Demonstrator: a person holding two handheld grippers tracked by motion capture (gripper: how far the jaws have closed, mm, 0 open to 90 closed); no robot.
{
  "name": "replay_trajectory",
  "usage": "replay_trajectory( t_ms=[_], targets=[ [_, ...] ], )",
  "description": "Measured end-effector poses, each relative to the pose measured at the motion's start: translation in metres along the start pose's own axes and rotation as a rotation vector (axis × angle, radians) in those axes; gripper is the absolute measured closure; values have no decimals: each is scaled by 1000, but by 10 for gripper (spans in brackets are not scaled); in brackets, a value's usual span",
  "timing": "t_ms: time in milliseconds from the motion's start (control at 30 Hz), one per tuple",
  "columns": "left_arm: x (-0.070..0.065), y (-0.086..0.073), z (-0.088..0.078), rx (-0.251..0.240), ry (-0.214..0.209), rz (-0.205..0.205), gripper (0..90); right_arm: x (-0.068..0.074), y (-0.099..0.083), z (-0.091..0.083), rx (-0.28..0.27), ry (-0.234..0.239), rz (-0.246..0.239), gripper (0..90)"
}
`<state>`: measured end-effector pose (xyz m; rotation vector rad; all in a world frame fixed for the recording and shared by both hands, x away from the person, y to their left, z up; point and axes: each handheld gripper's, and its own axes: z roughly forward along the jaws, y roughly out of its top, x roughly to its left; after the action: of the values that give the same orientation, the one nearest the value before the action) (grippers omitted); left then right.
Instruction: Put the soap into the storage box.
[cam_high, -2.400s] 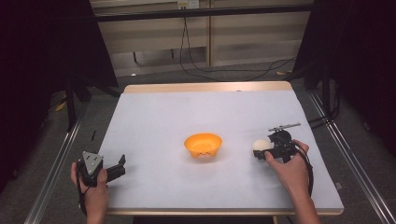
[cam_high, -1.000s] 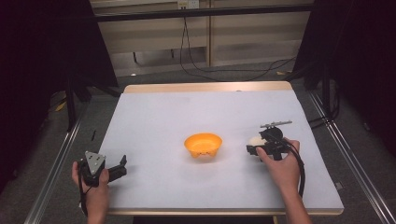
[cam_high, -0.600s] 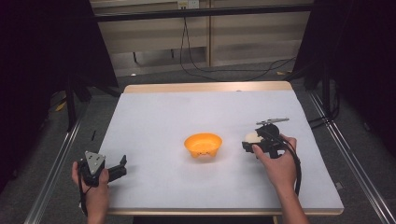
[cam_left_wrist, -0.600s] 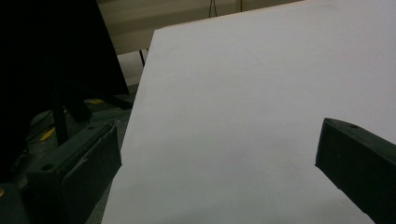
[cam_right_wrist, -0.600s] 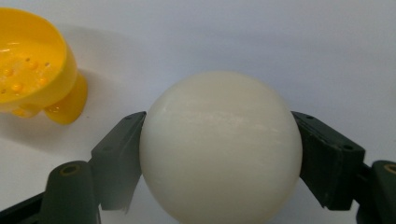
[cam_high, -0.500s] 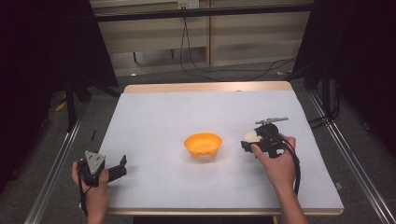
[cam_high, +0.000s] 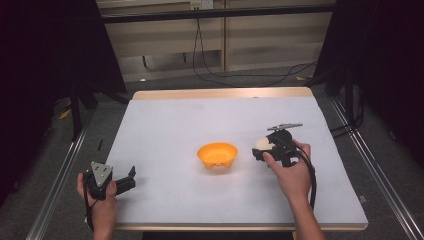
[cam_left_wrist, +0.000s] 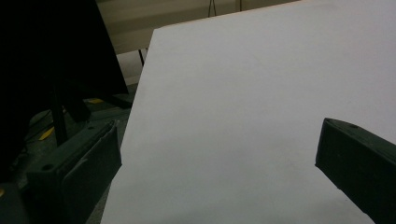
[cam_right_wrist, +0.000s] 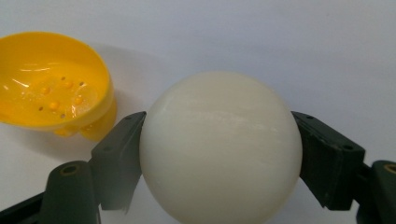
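Observation:
My right gripper (cam_high: 261, 149) (cam_right_wrist: 219, 154) is shut on a cream-white ball (cam_right_wrist: 219, 149) (cam_high: 262, 143), its black pads pressing both sides. It hangs just right of an orange bowl (cam_high: 217, 155) (cam_right_wrist: 51, 84) with small holes in its bottom, which sits mid-table. At the front left corner of the table my left gripper (cam_high: 129, 181) (cam_left_wrist: 215, 168) stands open, with only bare white surface between its fingers.
The white table top (cam_high: 200, 125) has a wooden edge at the back. Metal rails (cam_high: 370, 160) run along both sides. Dark curtains and cables (cam_high: 210, 55) lie on the floor beyond the far edge.
My right gripper has carried the ball leftward and a little upward, closer to the orange bowl. The left gripper has stayed where it was.

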<state>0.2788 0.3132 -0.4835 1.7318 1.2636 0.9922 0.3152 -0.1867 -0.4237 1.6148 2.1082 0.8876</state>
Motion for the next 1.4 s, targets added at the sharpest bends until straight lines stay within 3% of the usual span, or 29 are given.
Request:
replay_trajectory(
  t_ms=[567, 1400],
  targets=[
    [1, 0, 1, 7, -22, -5, 2, 26, 13, 6, -6, 33, -29, 231],
    [1, 0, 1, 9, -21, -2, 2, 55, 32, 14, -6, 59, -64, 231]
  ],
)
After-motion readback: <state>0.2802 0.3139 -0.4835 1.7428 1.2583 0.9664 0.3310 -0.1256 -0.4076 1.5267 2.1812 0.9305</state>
